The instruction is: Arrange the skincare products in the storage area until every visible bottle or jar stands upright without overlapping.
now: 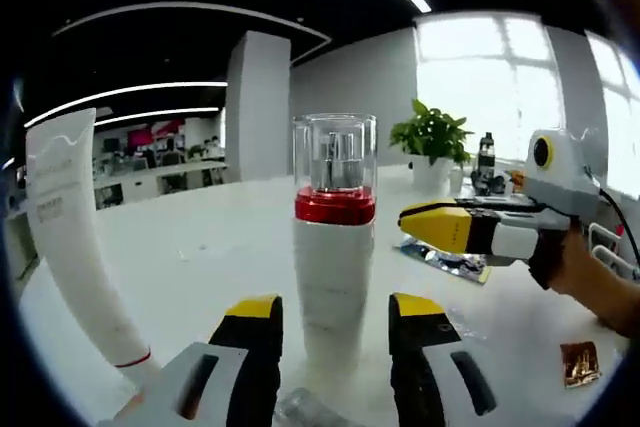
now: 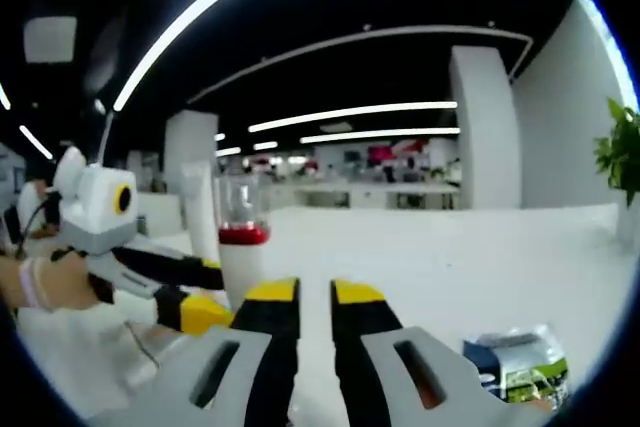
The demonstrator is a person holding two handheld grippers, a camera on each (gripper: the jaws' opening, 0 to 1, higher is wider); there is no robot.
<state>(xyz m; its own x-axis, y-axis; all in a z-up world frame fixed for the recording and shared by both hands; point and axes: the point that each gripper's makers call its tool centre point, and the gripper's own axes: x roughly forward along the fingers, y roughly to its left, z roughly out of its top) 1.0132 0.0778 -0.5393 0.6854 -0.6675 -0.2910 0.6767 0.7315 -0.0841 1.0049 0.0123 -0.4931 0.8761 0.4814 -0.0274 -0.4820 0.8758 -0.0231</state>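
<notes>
One bottle point(image 1: 334, 247) is the thing to watch here: white body, red band, clear cap, standing upright on the white table point(image 1: 200, 247). Everything else sits around it. The left gripper point(image 1: 334, 322) has its yellow-tipped jaws spread apart, one on each side of the bottle's lower body, not clearly touching it. In the right gripper view that same bottle point(image 2: 243, 247) sits just behind the left gripper point(image 2: 200, 292) reaching in from the side. The right gripper point(image 2: 315, 299) has its jaws nearly together with only a thin gap, nothing between them, well short of the bottle. A tall white tube point(image 1: 75, 247) stands off to one side of the bottle, leaning a bit. A crinkly sachet point(image 2: 520, 367) lies flat on the table near the right gripper. Behind the bottle, at the table's far edge, there's a potted plant point(image 1: 432, 142).
</notes>
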